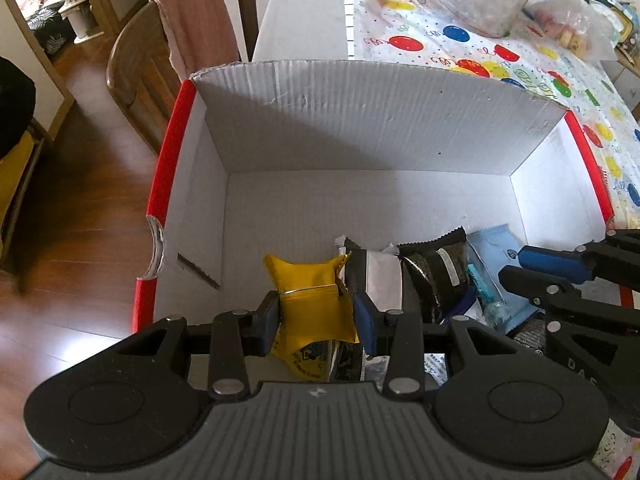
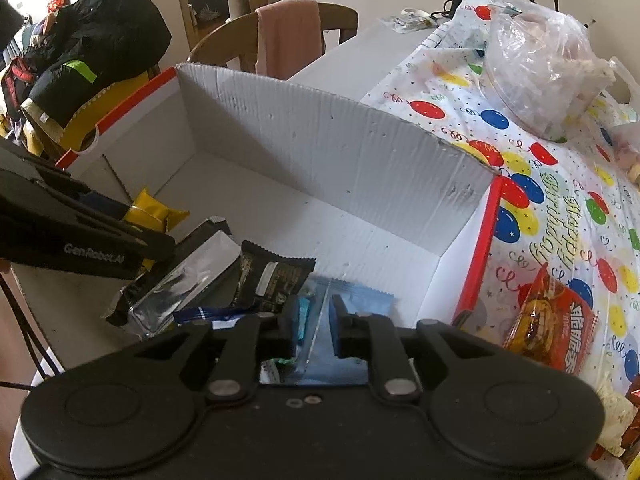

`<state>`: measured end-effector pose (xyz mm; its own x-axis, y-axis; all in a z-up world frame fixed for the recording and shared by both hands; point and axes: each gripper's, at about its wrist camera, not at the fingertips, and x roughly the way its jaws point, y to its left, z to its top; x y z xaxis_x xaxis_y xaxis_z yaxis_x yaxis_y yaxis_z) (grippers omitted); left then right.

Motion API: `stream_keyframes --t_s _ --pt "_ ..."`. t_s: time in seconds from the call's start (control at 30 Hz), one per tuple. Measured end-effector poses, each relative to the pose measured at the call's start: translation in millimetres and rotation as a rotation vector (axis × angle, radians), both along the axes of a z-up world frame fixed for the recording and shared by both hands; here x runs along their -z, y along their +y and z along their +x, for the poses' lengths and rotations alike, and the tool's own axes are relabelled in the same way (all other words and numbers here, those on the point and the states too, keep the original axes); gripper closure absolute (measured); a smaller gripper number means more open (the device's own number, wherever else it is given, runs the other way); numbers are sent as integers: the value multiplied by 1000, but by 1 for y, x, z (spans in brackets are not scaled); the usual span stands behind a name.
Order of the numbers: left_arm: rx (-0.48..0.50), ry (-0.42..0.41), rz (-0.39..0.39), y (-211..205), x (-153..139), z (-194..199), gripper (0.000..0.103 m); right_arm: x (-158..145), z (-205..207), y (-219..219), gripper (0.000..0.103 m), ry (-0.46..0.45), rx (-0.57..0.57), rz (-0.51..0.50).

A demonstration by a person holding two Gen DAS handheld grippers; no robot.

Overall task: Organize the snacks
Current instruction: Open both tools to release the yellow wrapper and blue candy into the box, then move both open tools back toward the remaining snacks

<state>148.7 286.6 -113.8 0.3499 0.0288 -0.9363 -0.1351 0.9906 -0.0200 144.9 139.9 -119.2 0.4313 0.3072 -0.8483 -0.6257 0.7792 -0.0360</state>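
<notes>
In the left wrist view my left gripper (image 1: pixel 320 316) is shut on a yellow snack packet (image 1: pixel 310 300), held low over the near left part of a white cardboard box (image 1: pixel 360 120) with red edges. To its right, a black-and-silver packet (image 1: pixel 380 280), a black packet (image 1: pixel 436 272) and a light blue packet (image 1: pixel 492 256) lie on the box floor. My right gripper (image 2: pixel 317 330) hovers just above the light blue packet (image 2: pixel 356 300), its jaws a narrow gap apart with nothing gripped. A red snack packet (image 2: pixel 556 320) lies on the tablecloth outside the box.
The box sits at the table's corner on a balloon-print tablecloth (image 2: pixel 560 168). Clear plastic bags (image 2: pixel 540 68) of food stand behind it. A wooden chair (image 1: pixel 136 64) draped with a pink towel (image 1: pixel 196 16) is beyond the box's left side, over wooden floor.
</notes>
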Motion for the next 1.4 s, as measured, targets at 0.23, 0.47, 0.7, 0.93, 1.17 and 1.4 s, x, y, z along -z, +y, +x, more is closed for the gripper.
stream_keyframes --t_s 0.23,0.47,0.7,0.93,1.17,1.4 --pt "-29 -7 -20 3 -2 -6 54 -7 -5 -5 80 1 -6 28" --pt "-40 -51 -59 5 -16 -18 42 -18 -11 -13 72 12 15 69" --pt "-28 -120 -63 -3 -39 -33 41 -38 -23 -26 61 -6 40 113" --pt "-3 -195 -93 -17 -64 -46 36 -63 -32 -49 51 -53 71 147" --pt "60 -254 -100 -51 -85 -52 36 -83 -44 -81 35 -104 99 179" --pt "119 -303 -110 -97 -99 -54 31 -96 -53 -128 21 -126 145 209"
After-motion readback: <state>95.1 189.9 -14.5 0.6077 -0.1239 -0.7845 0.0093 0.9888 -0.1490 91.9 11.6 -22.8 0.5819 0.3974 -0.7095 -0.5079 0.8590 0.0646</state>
